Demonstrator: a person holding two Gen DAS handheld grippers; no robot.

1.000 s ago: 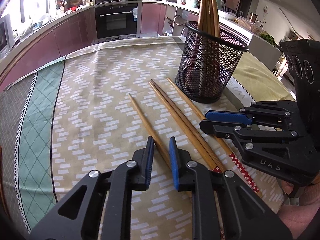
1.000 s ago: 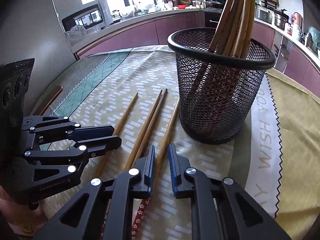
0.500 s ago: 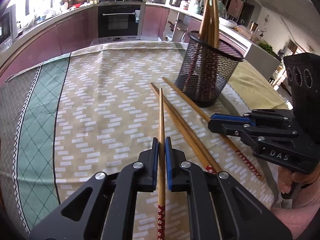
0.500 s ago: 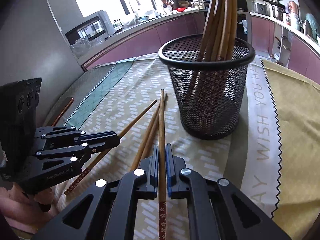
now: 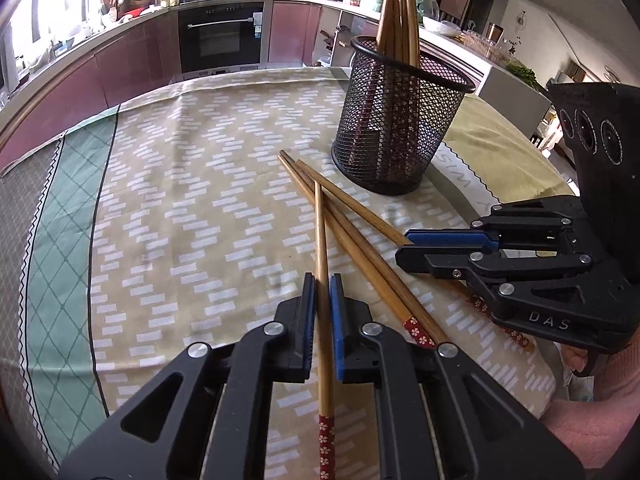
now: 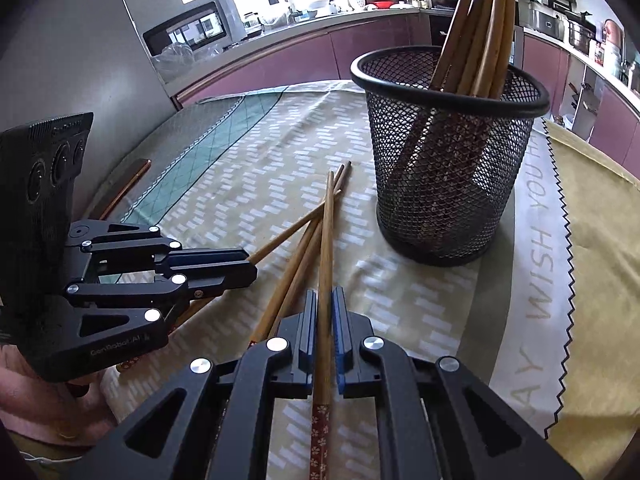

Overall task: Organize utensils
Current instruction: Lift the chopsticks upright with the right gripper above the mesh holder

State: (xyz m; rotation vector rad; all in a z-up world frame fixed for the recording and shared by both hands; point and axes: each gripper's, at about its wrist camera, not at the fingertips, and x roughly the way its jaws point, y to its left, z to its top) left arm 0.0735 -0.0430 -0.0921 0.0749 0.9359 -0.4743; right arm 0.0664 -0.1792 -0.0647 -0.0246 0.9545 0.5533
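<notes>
My left gripper (image 5: pixel 322 285) is shut on a wooden chopstick (image 5: pixel 320 236) with a red flowered end; its tip points toward the black mesh holder (image 5: pixel 400 120). My right gripper (image 6: pixel 325 297) is shut on another such chopstick (image 6: pixel 327 240), also aimed at the mesh holder (image 6: pixel 448 160), where several chopsticks stand. Two more chopsticks (image 5: pixel 372 268) lie side by side on the cloth between the grippers, seen again as the loose pair (image 6: pixel 292 276). Each gripper appears in the other's view: the right gripper (image 5: pixel 404 246) and the left gripper (image 6: pixel 250 266).
A patterned tablecloth (image 5: pixel 180 208) covers the round table; its yellow zigzag-edged part (image 6: pixel 592 240) lies right of the holder. A thin brown object (image 6: pixel 124 188) lies near the table's far left edge. Kitchen counters and an oven (image 5: pixel 220 40) stand beyond. A pink sleeve (image 5: pixel 592 412) is at lower right.
Both grippers stood open over chopsticks a second ago; each has closed on one and raised its tip off the cloth. The left chopstick now crosses over the loose pair.
</notes>
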